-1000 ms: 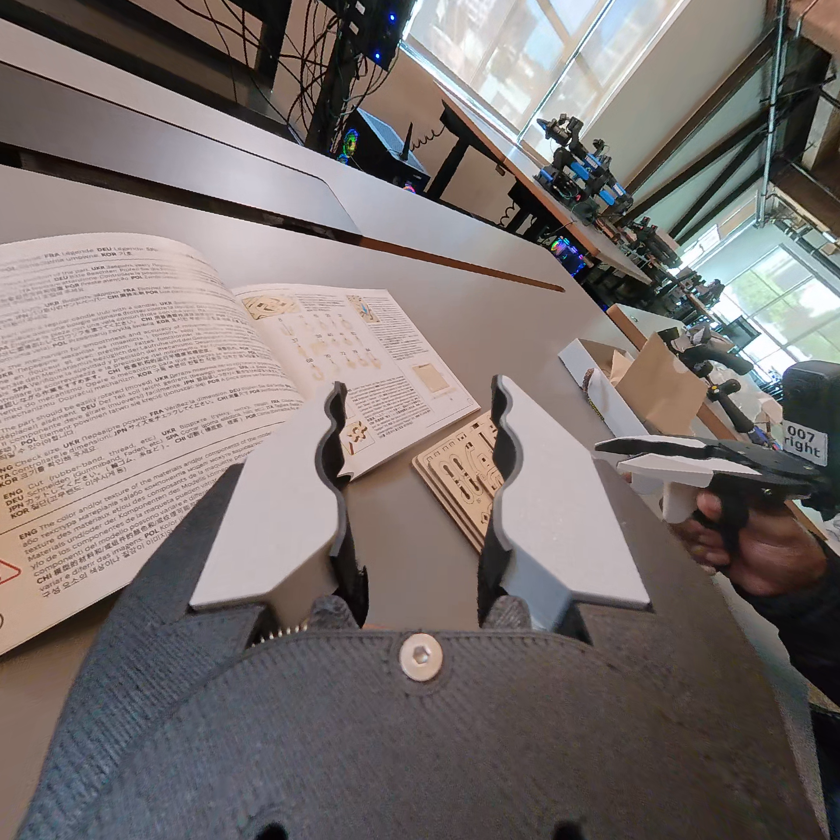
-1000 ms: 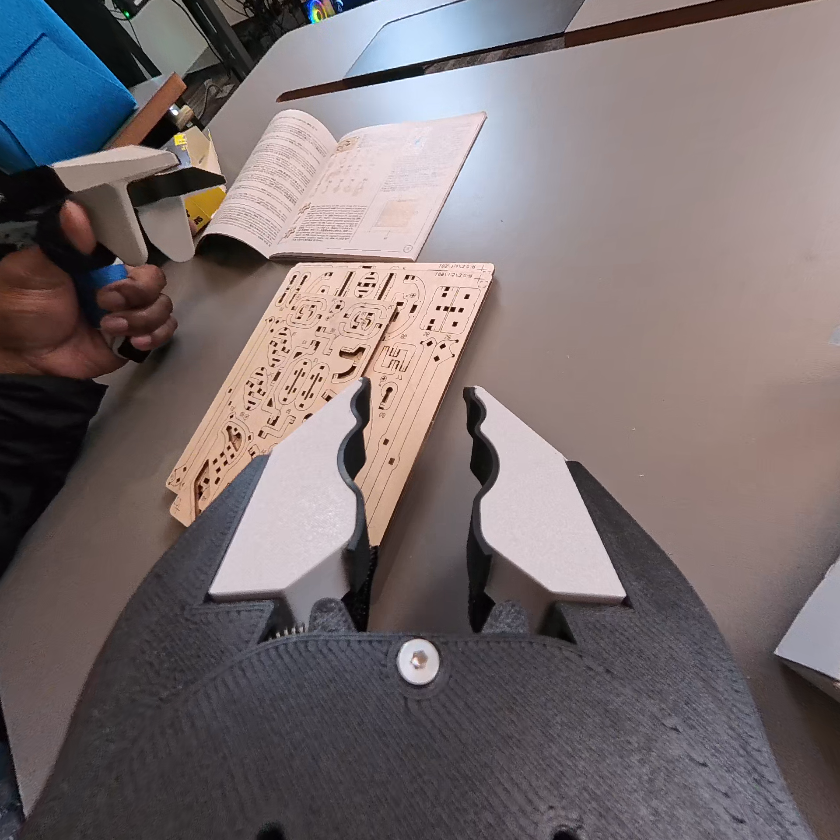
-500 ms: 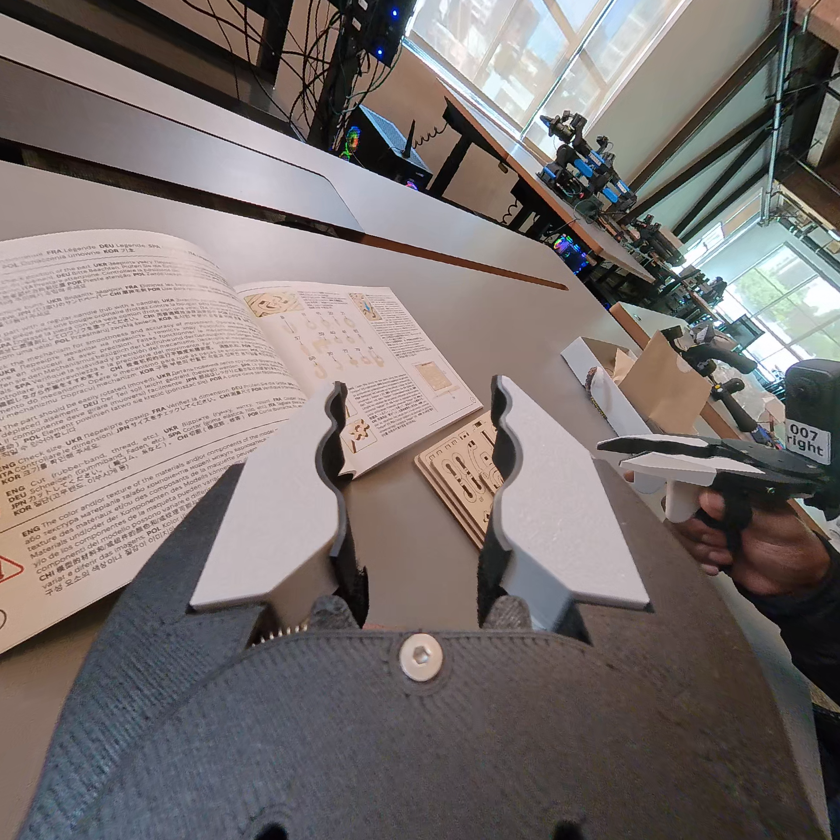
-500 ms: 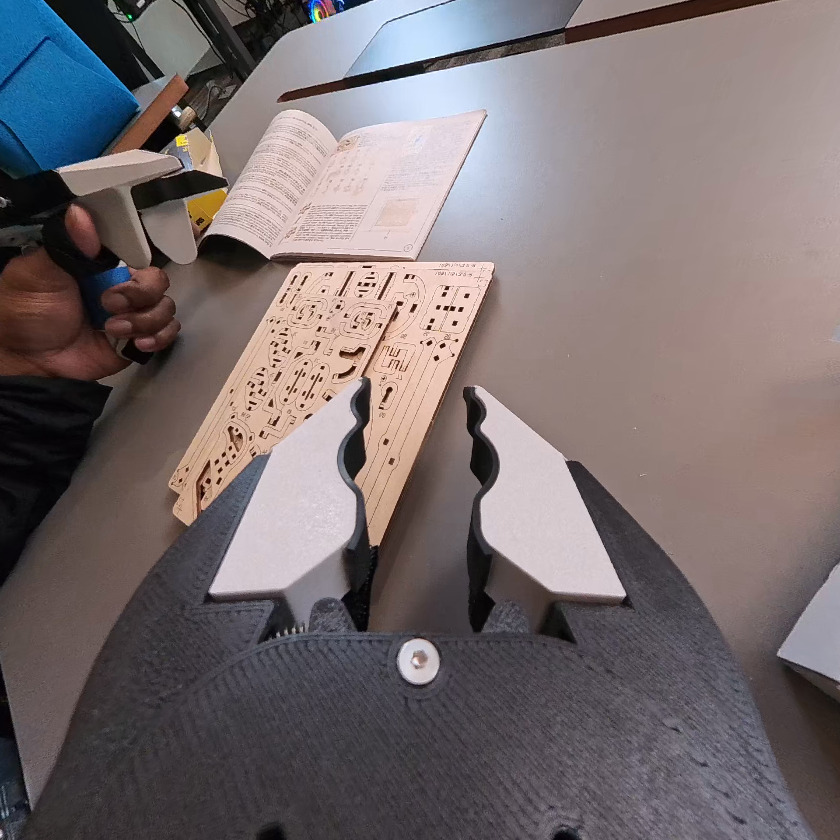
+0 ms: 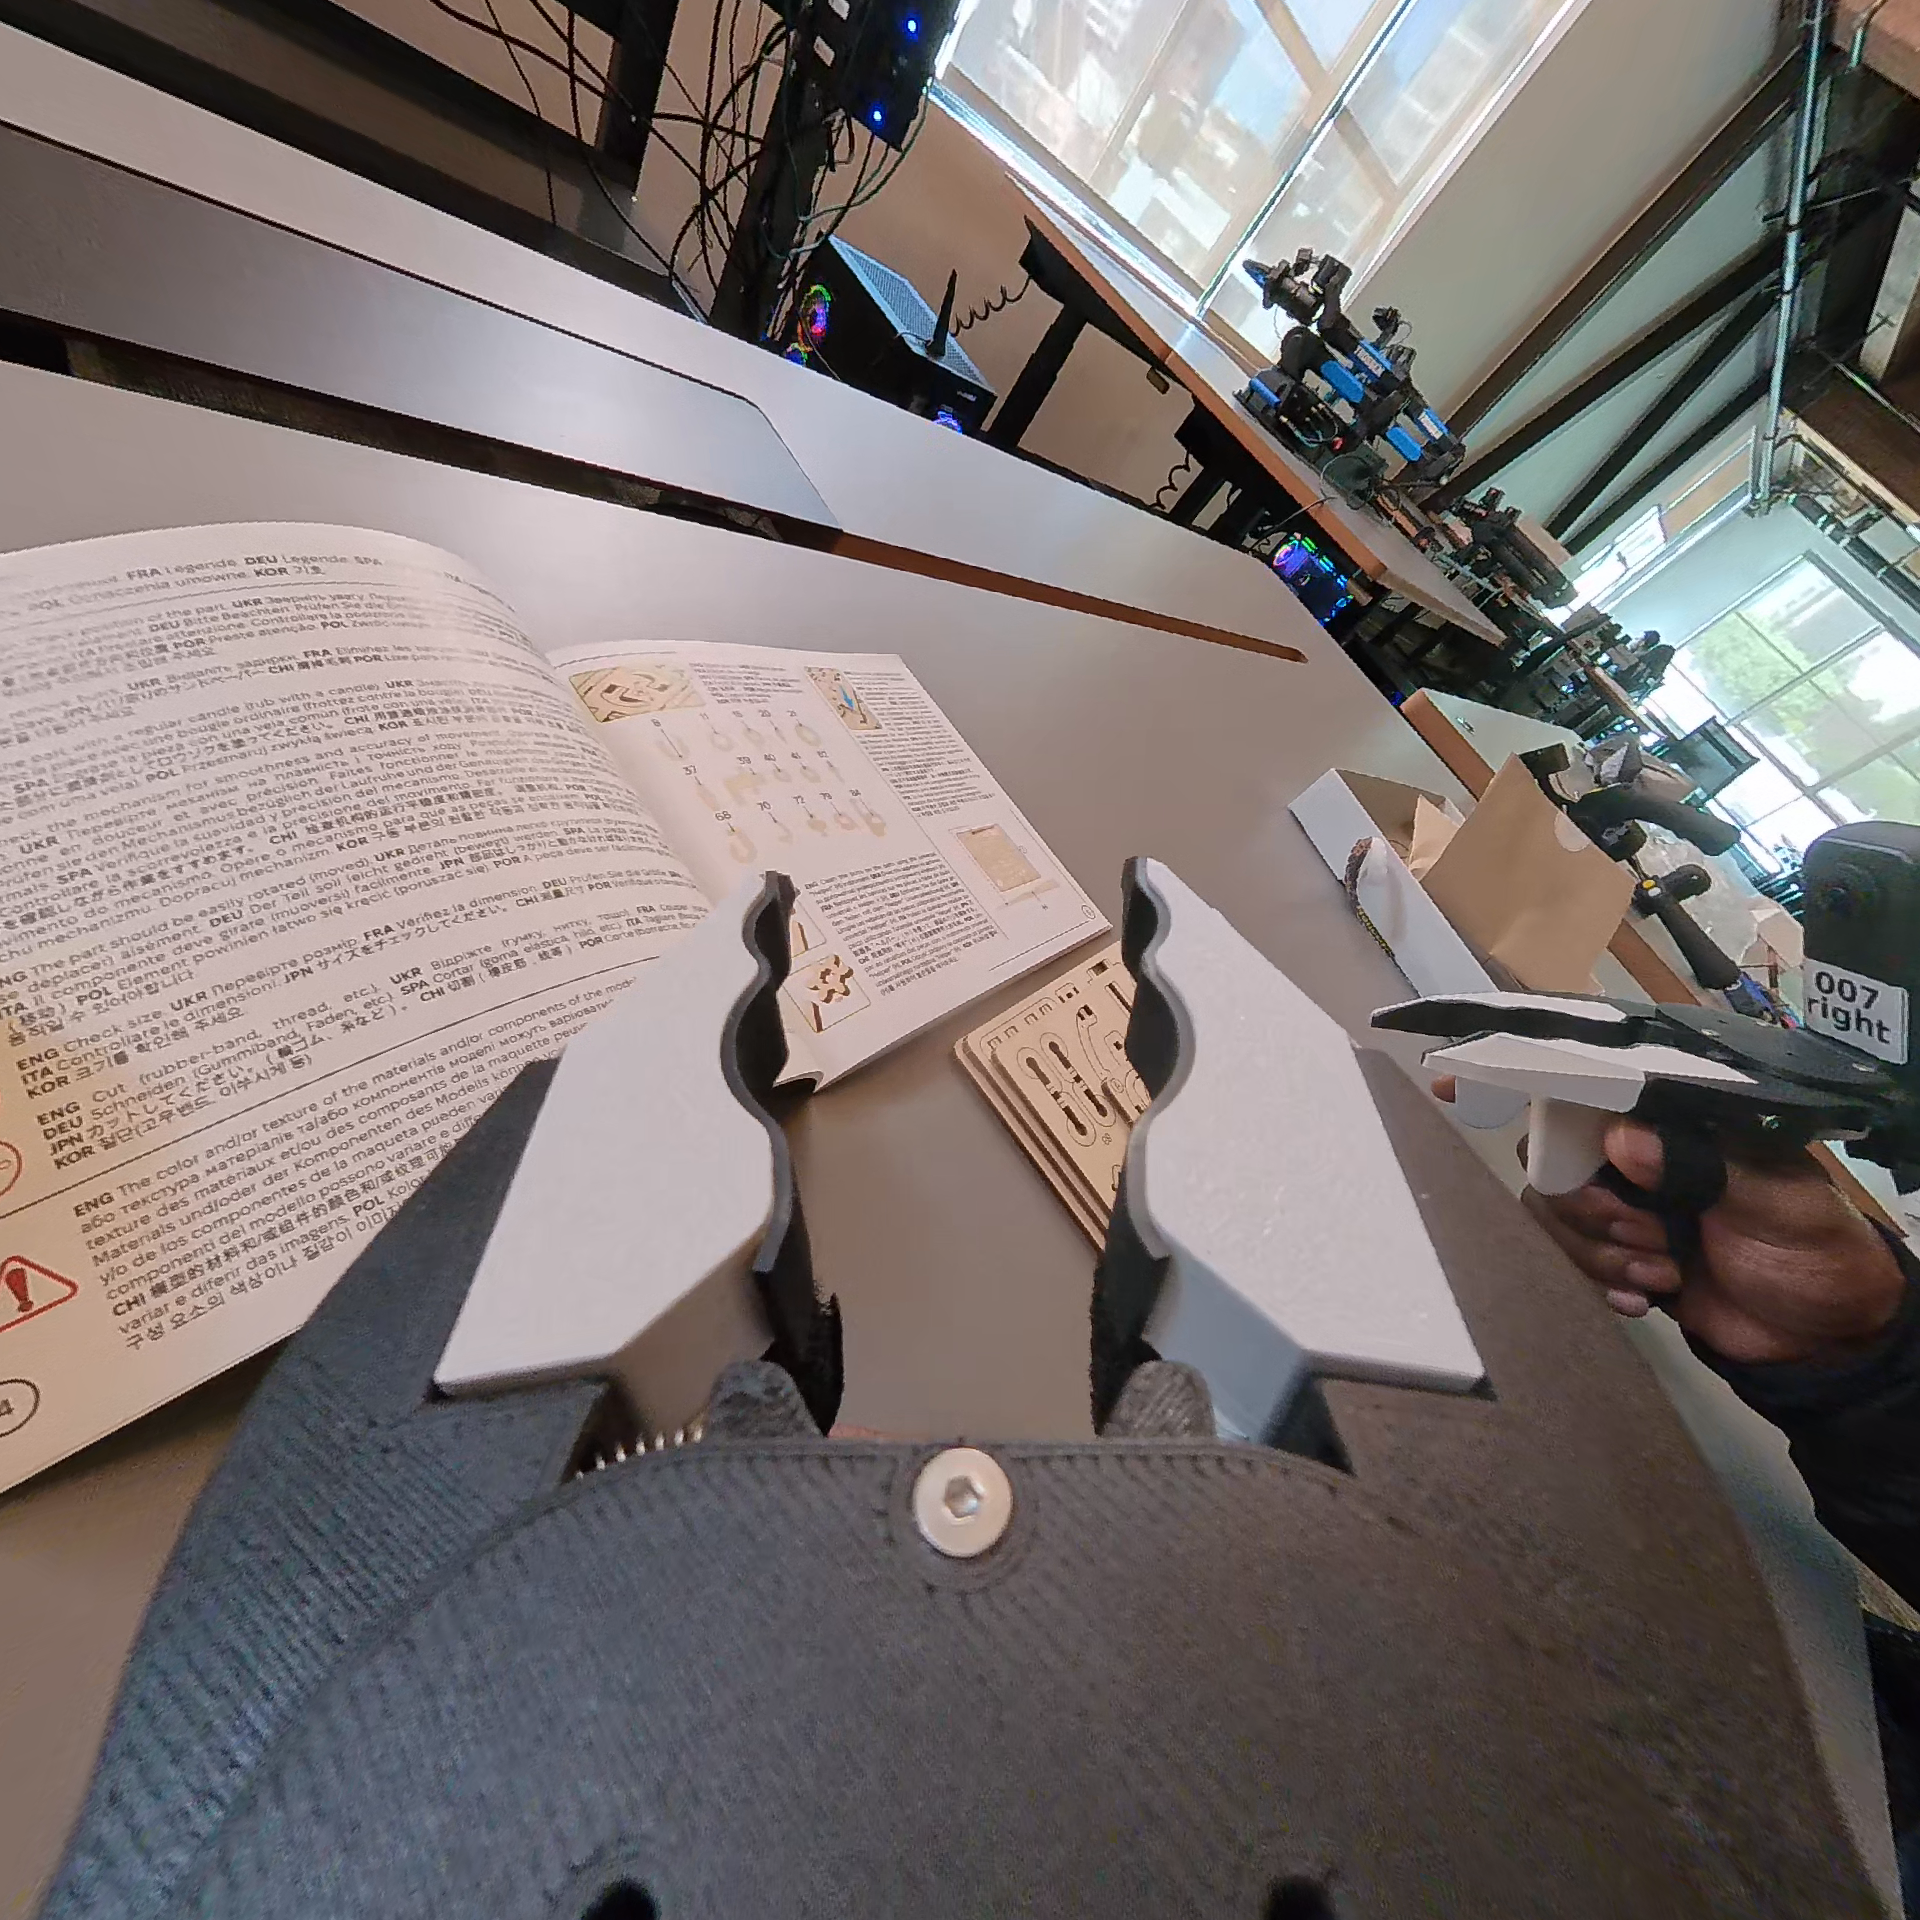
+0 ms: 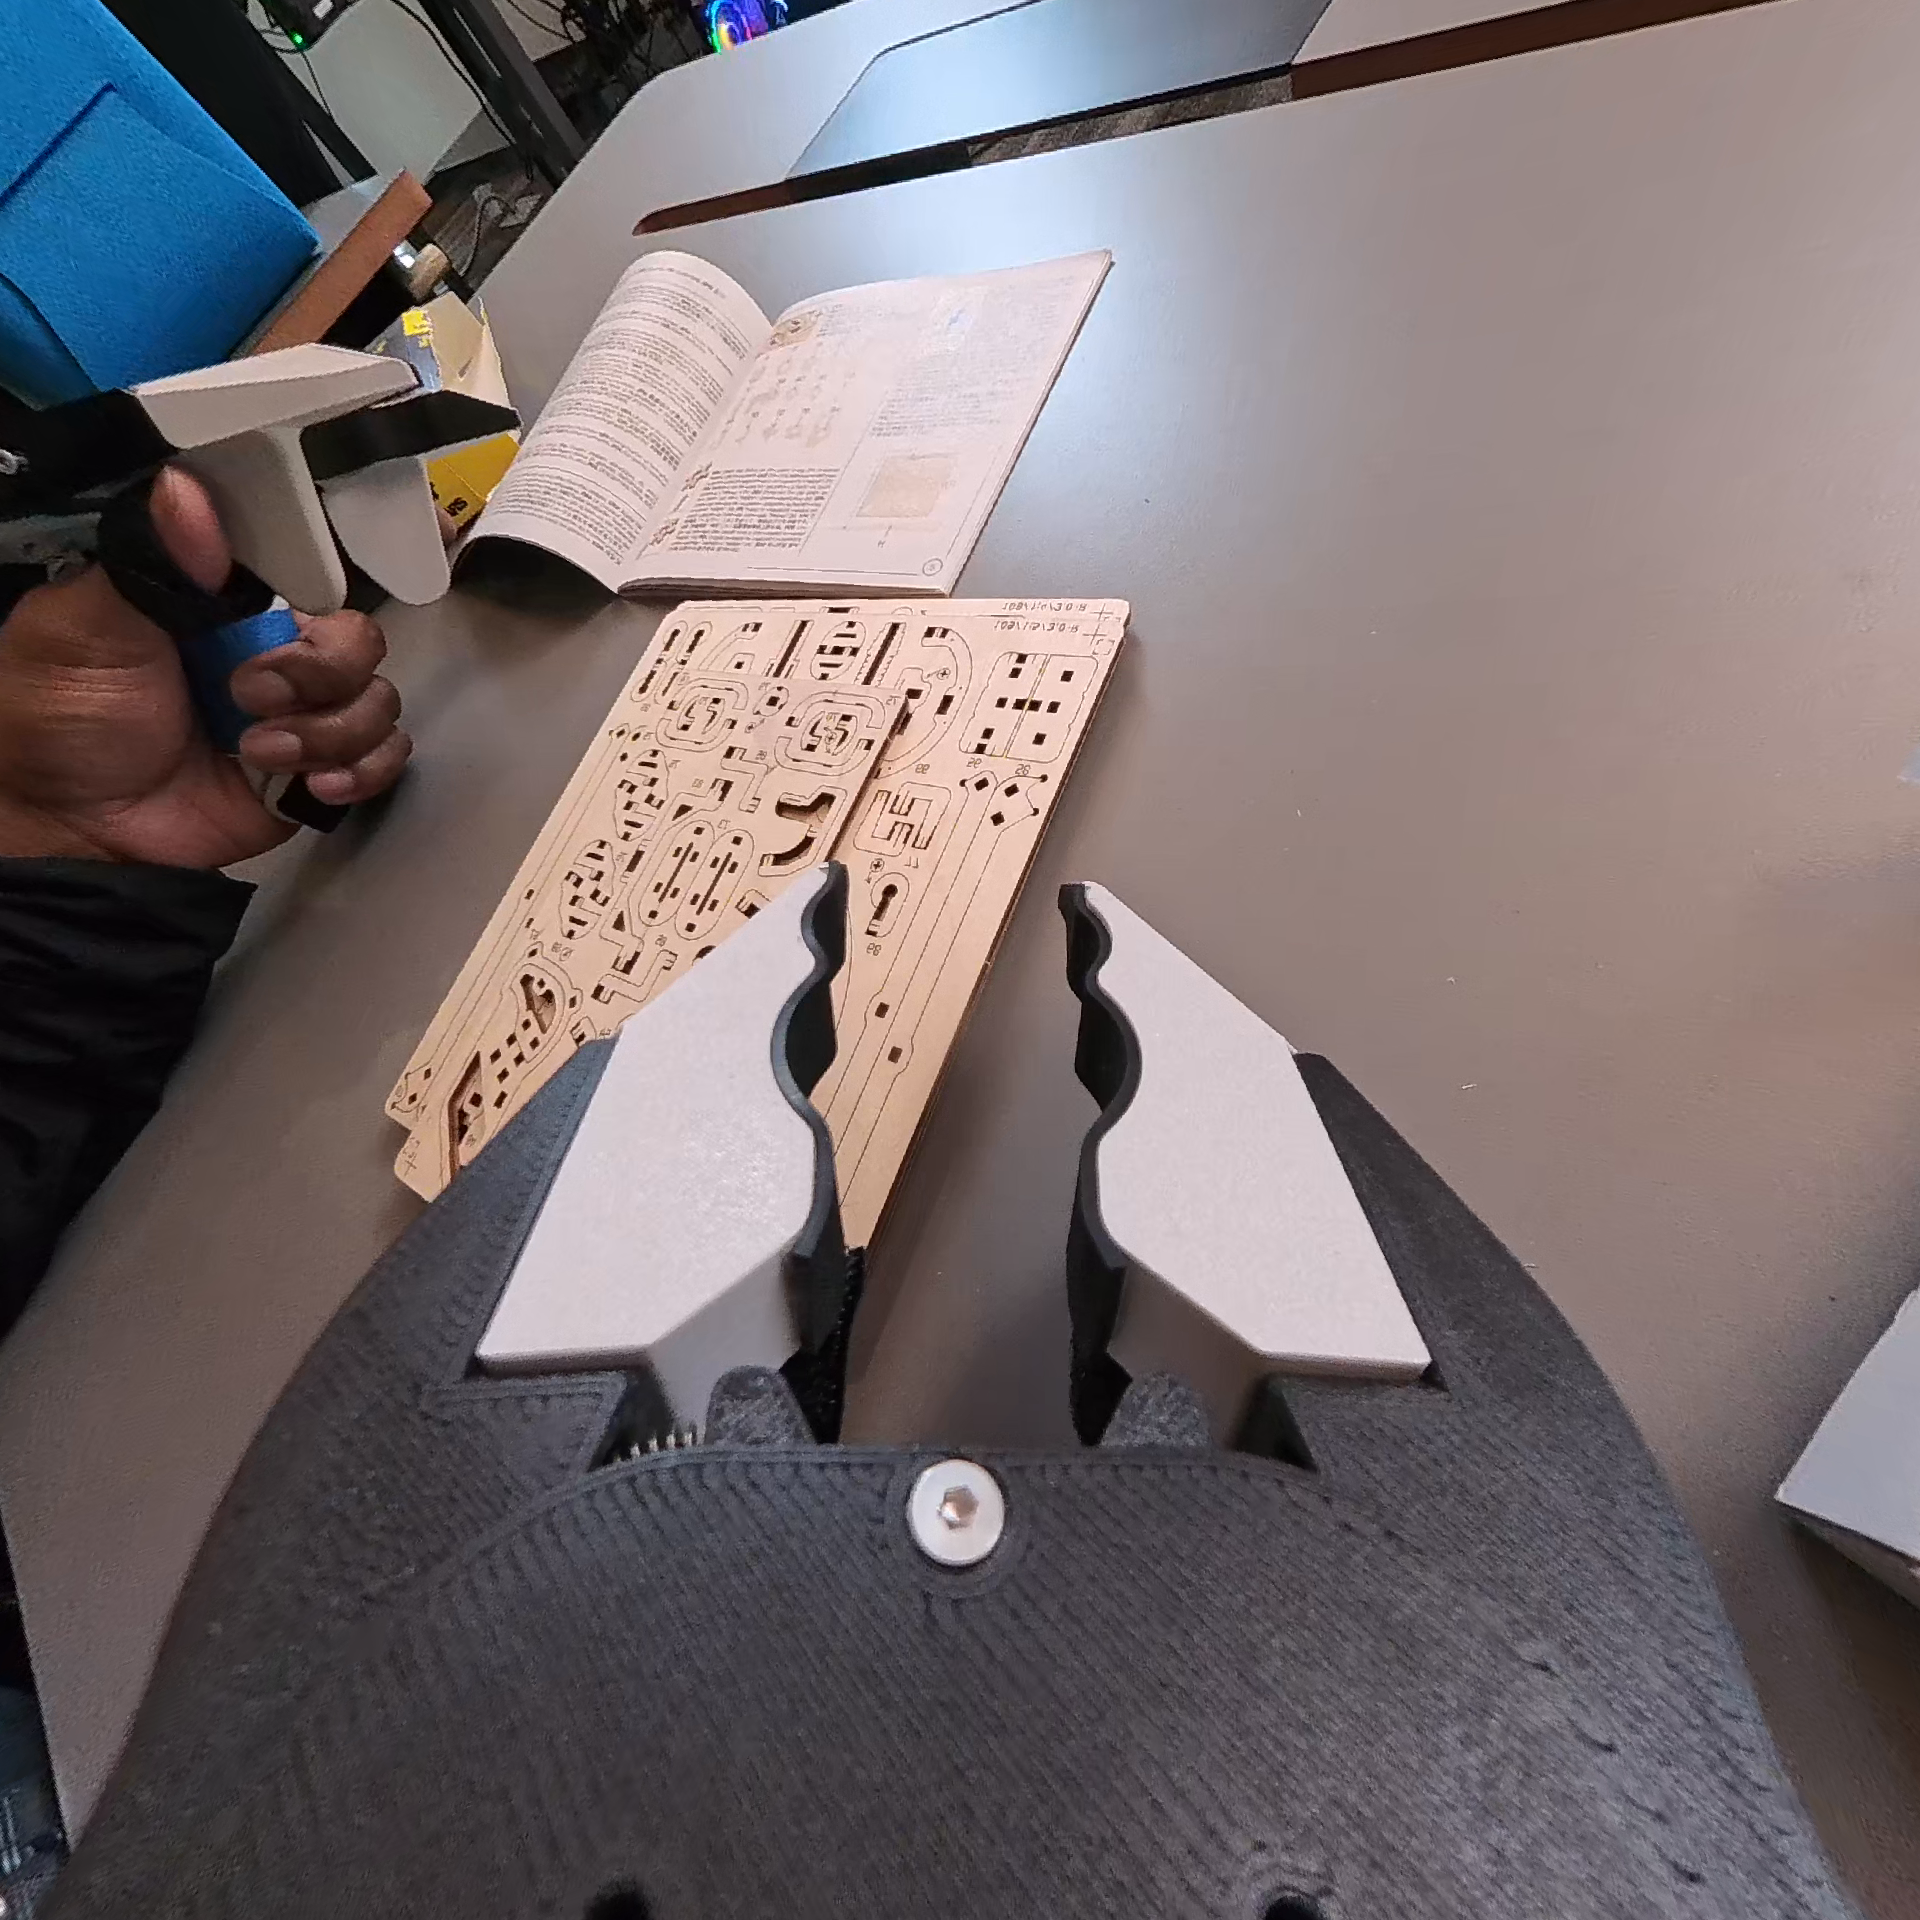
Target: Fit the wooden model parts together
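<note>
A stack of thin laser-cut wooden sheets (image 6: 831, 831) lies flat on the grey table (image 6: 1455, 623); a corner of it also shows in the left wrist view (image 5: 1049, 1081). My right gripper (image 6: 945, 894) is open and empty, hovering just above the near right edge of the sheets. My left gripper (image 5: 951, 894) is open and empty above the table, between the open instruction booklet (image 5: 416, 883) and the sheets. The left gripper also shows at the left of the right wrist view (image 6: 343, 416), held in a hand. The right gripper shows at the right of the left wrist view (image 5: 1507, 1039).
The open booklet (image 6: 821, 426) lies beyond the sheets. A white cardboard box (image 5: 1382, 862) with a brown paper bag (image 5: 1517, 883) stands at the table's right end. A grey box corner (image 6: 1860, 1455) is at the near right. A yellow box (image 6: 457, 416) and blue chair (image 6: 114, 187) are at the left.
Both grippers have shifted only slightly. The left gripper has drifted a little, so the booklet and sheets sit marginally lower in its view. Both stay open.
</note>
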### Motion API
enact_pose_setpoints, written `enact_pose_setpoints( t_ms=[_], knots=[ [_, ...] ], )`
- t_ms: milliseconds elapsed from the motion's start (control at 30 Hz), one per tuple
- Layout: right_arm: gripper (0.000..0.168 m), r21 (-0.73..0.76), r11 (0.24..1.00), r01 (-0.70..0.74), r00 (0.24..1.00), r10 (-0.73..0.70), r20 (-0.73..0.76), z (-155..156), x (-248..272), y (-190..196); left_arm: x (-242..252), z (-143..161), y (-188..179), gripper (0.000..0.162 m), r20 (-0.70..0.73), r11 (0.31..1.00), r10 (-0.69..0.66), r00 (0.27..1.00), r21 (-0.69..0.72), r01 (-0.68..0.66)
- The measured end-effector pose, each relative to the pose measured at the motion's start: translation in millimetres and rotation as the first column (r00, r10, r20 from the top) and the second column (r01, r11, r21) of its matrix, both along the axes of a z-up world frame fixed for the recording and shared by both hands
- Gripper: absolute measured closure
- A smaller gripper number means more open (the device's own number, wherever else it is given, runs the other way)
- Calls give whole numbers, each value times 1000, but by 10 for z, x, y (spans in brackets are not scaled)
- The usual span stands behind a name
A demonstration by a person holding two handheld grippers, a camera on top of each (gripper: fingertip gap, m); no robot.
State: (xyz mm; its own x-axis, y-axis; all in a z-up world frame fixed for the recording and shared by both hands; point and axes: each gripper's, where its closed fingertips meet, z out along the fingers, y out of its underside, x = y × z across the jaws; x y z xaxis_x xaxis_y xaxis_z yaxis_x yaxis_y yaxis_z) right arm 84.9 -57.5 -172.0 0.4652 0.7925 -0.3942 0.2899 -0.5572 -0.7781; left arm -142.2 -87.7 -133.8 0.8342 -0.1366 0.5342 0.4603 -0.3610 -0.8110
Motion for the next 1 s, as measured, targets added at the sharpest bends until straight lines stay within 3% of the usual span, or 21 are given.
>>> enact_pose_setpoints(
  t_ms=[1000],
  knots=[
    [125, 12, 1000, -4, 1000, 4, -1, 14, -6, -6, -23, -25, -6, 97, -14, 1000, 25, 1000, 14, -25]
  ],
)
